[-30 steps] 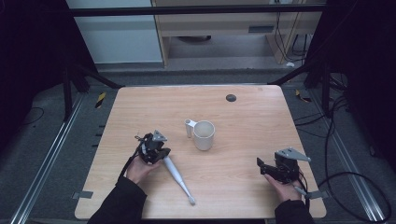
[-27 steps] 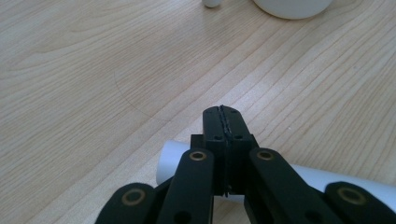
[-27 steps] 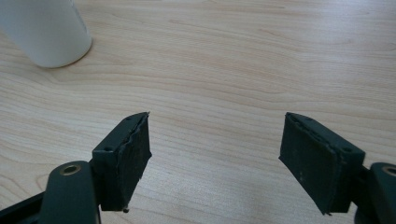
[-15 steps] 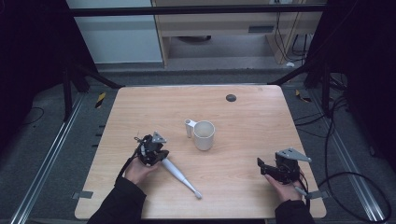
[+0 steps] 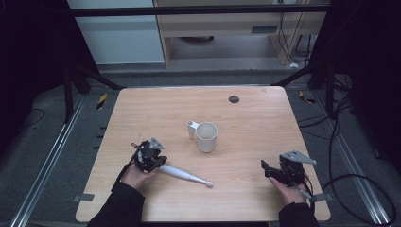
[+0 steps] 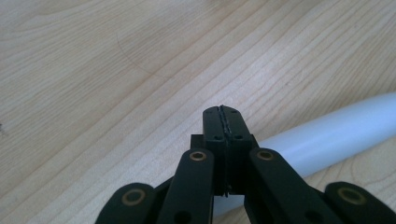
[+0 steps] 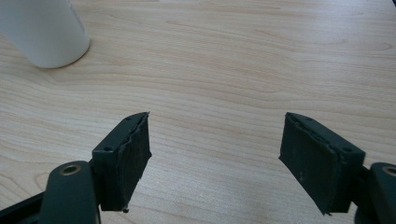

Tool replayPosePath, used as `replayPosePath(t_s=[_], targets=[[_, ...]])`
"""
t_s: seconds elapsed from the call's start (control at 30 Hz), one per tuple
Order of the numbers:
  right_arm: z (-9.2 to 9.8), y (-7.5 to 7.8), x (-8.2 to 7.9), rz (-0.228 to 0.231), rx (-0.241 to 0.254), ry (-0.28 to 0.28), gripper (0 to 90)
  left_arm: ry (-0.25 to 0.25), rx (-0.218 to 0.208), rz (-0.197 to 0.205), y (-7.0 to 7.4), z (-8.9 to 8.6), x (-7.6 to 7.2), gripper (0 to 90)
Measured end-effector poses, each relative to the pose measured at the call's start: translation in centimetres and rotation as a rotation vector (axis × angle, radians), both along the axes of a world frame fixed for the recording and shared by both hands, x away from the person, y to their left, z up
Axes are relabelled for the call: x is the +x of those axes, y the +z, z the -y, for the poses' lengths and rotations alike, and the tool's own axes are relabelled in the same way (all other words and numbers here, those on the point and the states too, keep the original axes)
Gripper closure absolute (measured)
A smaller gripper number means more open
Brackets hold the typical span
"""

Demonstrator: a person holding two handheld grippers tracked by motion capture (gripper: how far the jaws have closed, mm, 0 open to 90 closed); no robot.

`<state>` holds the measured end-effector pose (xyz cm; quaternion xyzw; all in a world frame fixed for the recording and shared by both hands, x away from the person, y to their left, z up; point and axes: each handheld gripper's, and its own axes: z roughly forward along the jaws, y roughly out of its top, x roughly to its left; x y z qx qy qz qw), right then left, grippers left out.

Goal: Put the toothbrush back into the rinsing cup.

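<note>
Lying flat on the wooden bench (image 5: 255, 123), a long white pestle-like rod (image 5: 185, 174) stretches from beside the left hand-held gripper (image 5: 147, 156) out toward the middle of the near edge, its thicker end nearest that gripper and its thin tip pointing away from it. In the left gripper view the rod (image 6: 336, 135) runs across behind and beneath the black jaws, which are pressed tightly together with only a hairline seam between them; they pinch nothing, and the rod passes just under their tips. Whether it touches the jaws cannot be told.

Beyond the left hand-held gripper, farther up the bench and toward the right one, a white mug (image 5: 206, 136) stands upright with its mouth open upward and its handle turned toward the left side. It stands apart from the rod.

Well apart on the other side, the right hand-held gripper (image 5: 279, 170) is held low near the bench's near right corner. In its own view its two padded jaws are spread wide over bare wood, empty, with the base of the mug (image 7: 44, 32) ahead and off to their left.

A small dark round spot (image 5: 233, 99) sits on the far part of the bench, beyond the mug.
</note>
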<state>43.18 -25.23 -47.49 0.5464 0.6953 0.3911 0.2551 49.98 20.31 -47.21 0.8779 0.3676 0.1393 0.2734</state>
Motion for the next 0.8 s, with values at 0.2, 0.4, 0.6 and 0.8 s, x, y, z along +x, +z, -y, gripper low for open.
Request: replayPosePath(t_s=[0.2, 0.4, 0.6, 0.8], targets=[[0.0, 0.0, 0.0, 0.001, 0.002, 0.0, 24.3, -0.001, 0.008, -0.007, -0.1, -0.2, -0.5, 89.7], [0.1, 0.0, 0.0, 0.0, 0.002, -0.004, 24.3, -0.005, 0.008, -0.014, -0.1, -0.6, -1.1, 89.7], [0.1, 0.0, -0.1, 0.002, 0.0, -0.001, 24.3, -0.008, 0.014, -0.019, -0.1, -0.7, -1.6, 89.7], [0.1, 0.0, -0.1, 0.001, 0.0, -0.002, 24.3, -0.014, 0.011, -0.024, -0.1, -0.9, -2.1, 89.7]])
